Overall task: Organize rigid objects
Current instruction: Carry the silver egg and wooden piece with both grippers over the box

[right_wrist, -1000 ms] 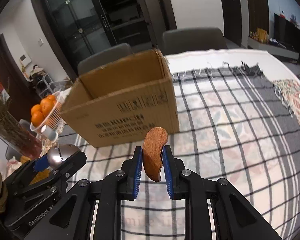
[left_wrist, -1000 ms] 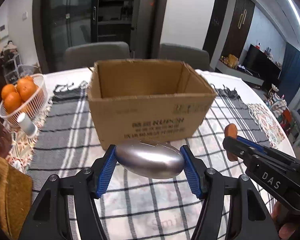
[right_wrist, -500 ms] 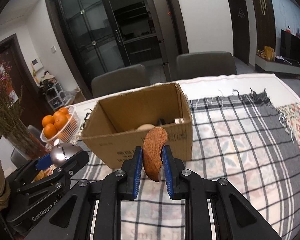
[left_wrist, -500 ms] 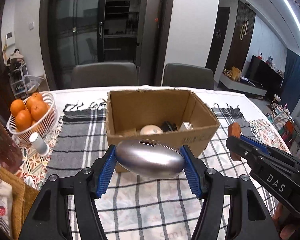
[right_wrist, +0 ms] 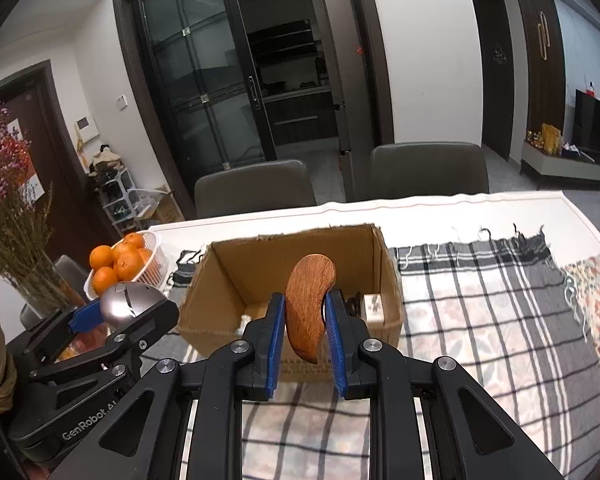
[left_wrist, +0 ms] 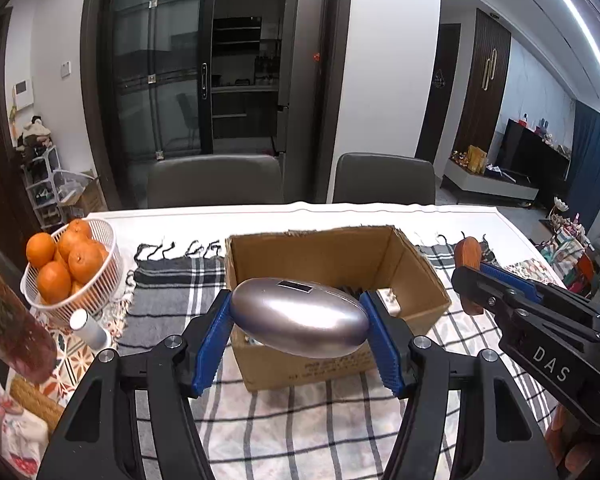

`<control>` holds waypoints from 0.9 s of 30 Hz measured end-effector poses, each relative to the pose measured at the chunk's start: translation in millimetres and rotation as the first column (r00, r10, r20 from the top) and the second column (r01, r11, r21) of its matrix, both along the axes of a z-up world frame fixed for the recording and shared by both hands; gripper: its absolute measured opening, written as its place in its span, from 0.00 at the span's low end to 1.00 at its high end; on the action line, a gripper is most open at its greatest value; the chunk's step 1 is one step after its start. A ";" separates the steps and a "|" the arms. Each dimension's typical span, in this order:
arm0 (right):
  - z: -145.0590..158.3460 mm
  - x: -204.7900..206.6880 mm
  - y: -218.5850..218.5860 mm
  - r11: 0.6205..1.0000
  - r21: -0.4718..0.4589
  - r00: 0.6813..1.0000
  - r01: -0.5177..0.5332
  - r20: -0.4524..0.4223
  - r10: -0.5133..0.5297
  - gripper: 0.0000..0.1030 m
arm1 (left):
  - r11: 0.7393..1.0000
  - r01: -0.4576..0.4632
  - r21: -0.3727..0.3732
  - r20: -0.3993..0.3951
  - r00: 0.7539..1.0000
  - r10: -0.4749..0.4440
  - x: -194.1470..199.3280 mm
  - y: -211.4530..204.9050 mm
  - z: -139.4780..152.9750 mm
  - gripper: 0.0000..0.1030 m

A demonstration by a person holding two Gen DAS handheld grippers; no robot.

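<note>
My left gripper [left_wrist: 300,320] is shut on a silver egg-shaped object [left_wrist: 300,322], held above the near wall of an open cardboard box [left_wrist: 312,252]. My right gripper [right_wrist: 304,314] is shut on a curved brown wooden piece [right_wrist: 306,304], held above the same box [right_wrist: 236,264]. The right gripper also shows at the right of the left wrist view [left_wrist: 470,280], and the left gripper with the silver object [right_wrist: 126,304] shows at the left of the right wrist view. Inside the box lie several small items, mostly hidden.
The box stands on a grey plaid cloth [left_wrist: 168,296] over a white table [right_wrist: 440,208]. A white basket of oranges [left_wrist: 66,264] and a small white cylinder [left_wrist: 88,328] are at the left. A vase of dried flowers [right_wrist: 16,216] stands far left. Two grey chairs [left_wrist: 216,180] are behind.
Both grippers have risen and tilted down over the box with their objects still held. The box's inside now shows from above.
</note>
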State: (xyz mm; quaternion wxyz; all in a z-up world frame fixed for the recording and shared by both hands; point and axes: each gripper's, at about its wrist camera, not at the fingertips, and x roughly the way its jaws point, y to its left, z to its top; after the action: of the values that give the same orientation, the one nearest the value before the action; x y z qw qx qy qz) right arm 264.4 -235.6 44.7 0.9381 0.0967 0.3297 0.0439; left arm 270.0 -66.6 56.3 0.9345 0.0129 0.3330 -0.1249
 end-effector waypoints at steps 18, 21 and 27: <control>-6.0 72.0 -0.1 0.998 -0.025 0.992 -0.051 -0.119 0.048 0.21 | 1.000 0.006 0.027 -0.165 0.986 -0.001 76.6 -6.3 -9.1 0.61; -11.7 81.1 -0.2 0.998 -0.028 0.987 -0.057 -0.150 0.052 0.21 | 0.999 0.022 0.048 -0.209 0.978 -0.011 87.6 -9.7 -16.4 0.61; -27.5 99.2 -1.6 0.997 -0.050 0.974 -0.059 -0.221 0.047 0.21 | 0.996 0.048 0.077 -0.297 0.955 -0.023 106.1 -16.7 -36.8 0.61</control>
State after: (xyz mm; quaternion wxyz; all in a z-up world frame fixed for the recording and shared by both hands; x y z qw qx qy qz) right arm 363.5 -237.2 17.2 0.8967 0.0660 0.4351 0.0486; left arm 376.0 -83.3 19.5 0.8705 0.0391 0.4736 -0.1283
